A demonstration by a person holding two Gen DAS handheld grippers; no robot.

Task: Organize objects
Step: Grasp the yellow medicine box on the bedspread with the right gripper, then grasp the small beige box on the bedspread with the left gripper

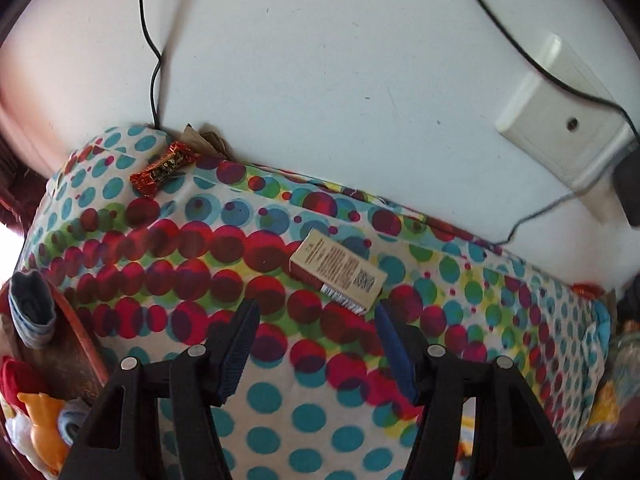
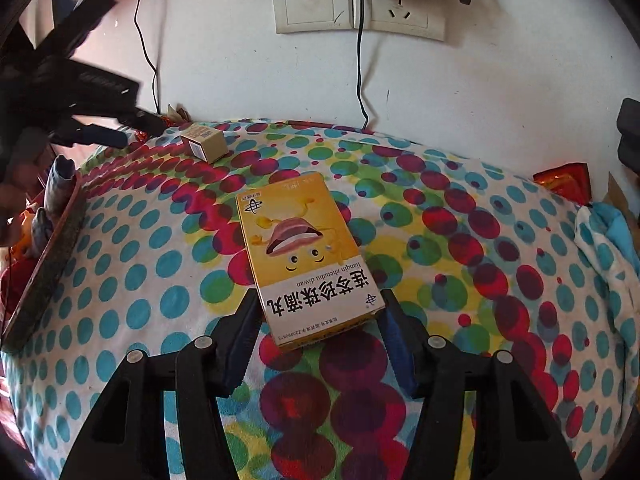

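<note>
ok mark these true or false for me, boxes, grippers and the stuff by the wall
1. The yellow box lies flat on the dotted cloth. True.
2. The left gripper holds the small tan box. False: its jaws are open and empty, the box lying ahead of them.
3. A red candy wrapper lies near the wall. True.
4. The wall socket has nothing plugged in. False: a black plug sits in it.

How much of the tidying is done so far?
Probably early. Socks and toys already sit in the tray at left. The right tool straddles the yellow box; a firm grip isn't clear. The open left tool hangs near the small box. A candy bar lies loose too.
</note>
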